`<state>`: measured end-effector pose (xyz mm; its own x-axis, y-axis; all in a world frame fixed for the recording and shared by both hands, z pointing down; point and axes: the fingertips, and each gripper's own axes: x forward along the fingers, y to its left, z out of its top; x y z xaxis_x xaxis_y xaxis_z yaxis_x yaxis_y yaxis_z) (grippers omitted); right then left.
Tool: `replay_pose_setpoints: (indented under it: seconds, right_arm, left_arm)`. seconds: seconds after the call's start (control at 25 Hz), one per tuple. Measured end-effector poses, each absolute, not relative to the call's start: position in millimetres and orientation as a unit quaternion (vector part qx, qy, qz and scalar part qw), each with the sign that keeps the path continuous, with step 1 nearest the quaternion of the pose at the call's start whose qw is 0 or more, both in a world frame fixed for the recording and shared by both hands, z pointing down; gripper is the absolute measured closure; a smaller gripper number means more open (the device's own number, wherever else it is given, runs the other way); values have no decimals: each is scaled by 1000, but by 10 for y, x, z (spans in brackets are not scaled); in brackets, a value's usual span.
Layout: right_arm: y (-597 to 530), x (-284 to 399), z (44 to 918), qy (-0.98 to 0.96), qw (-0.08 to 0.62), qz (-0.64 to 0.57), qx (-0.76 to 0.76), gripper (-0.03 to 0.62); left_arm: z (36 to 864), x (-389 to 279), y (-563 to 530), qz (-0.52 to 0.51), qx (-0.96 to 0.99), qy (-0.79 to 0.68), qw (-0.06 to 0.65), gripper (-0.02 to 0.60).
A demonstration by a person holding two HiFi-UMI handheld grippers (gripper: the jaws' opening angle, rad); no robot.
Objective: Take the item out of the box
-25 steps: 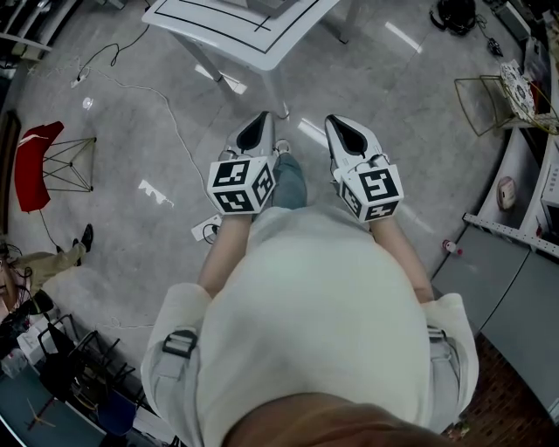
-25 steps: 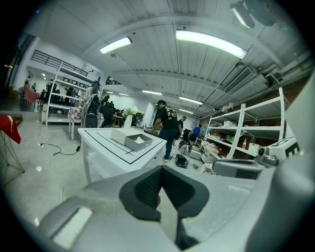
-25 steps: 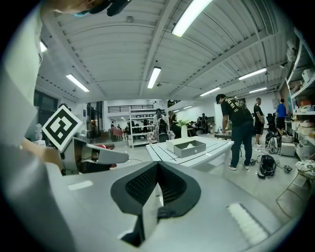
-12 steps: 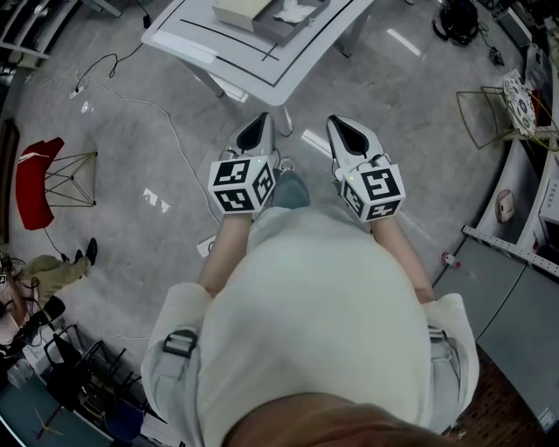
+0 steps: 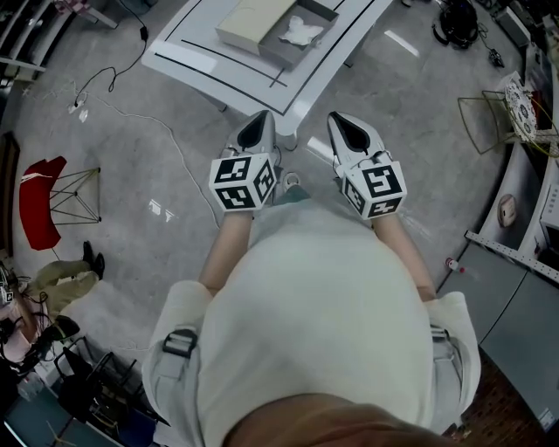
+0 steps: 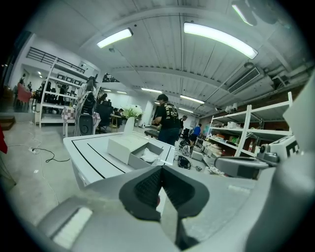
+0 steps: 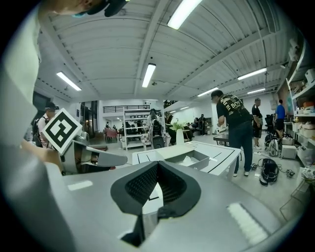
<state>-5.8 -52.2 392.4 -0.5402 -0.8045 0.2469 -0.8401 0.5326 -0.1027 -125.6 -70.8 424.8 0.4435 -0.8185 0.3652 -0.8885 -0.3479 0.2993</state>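
Top of the head view: white table (image 5: pixel 229 72) with black border lines. On it we note the box (image 5: pixel 278 54), open, with its pale lid (image 5: pixel 255 21) touching it on the left. The crumpled white item (image 5: pixel 302 31) lies inside the box. Left gripper (image 5: pixel 256 129) and right gripper (image 5: pixel 347 131) sit mid-frame, just below the table's near edge, both clenched on nothing. Their marker cubes carry black-and-white square patterns. The print on a bystander's black shirt (image 6: pixel 170 115) is too small to read.

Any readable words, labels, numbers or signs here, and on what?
Nothing reads clearly.
Back print on the standing person's black shirt: too blurred to read.
Left cube, on the left gripper: coded squares, no words.
Right cube, on the right gripper: the same.
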Motion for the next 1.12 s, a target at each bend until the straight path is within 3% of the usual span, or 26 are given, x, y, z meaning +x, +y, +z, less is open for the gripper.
replay_pose_setpoints:
  seconds: [1.12]
  right_arm:
    - [-1310, -43, 4095, -841, 101, 116, 519, 594]
  left_arm:
    - [4434, -1346, -1734, 102, 833, -488, 239, 581]
